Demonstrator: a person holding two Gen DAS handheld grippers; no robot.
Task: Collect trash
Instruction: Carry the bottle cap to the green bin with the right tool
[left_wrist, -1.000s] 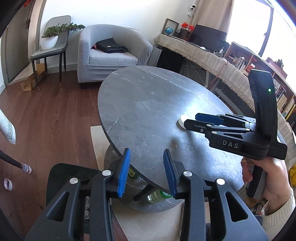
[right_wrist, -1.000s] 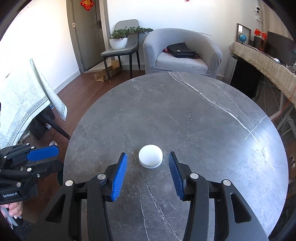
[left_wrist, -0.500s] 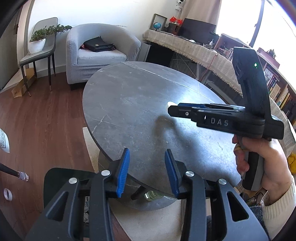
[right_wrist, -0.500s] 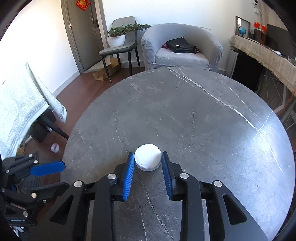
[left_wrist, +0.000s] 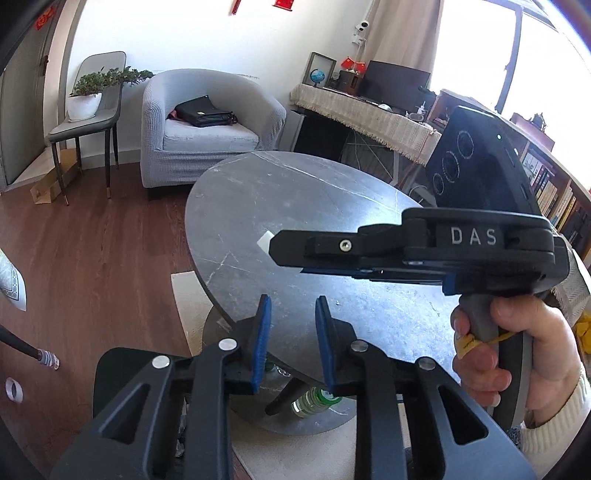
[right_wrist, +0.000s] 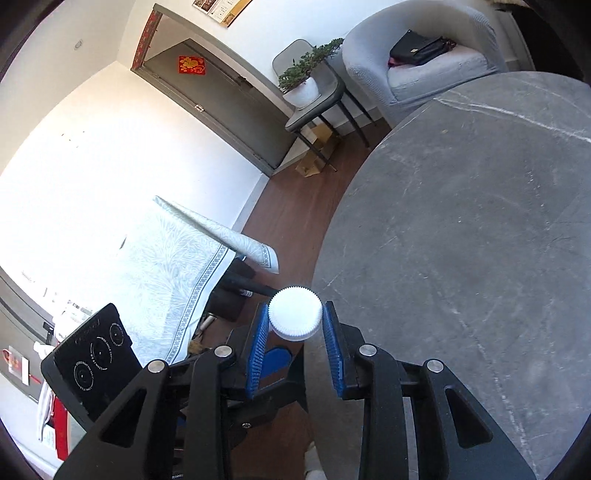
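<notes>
Since a second ago: white ribbed cap (right_wrist: 294, 314) taken off the grey table (right_wrist: 461, 240) and now clamped between the blue pads of the right gripper (right_wrist: 295, 325), rolled over and carried to the table's edge, while the empty left gripper (left_wrist: 291, 332) narrows.

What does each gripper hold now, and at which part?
Right gripper: white ribbed cap, gripped by its ribbed sides. Left gripper: nothing between its closing jaws.

White cap (left_wrist: 264, 242) mostly hidden behind right gripper (left_wrist: 291, 254); green bottle (left_wrist: 312, 400) half-hidden under table (left_wrist: 258, 206).
</notes>
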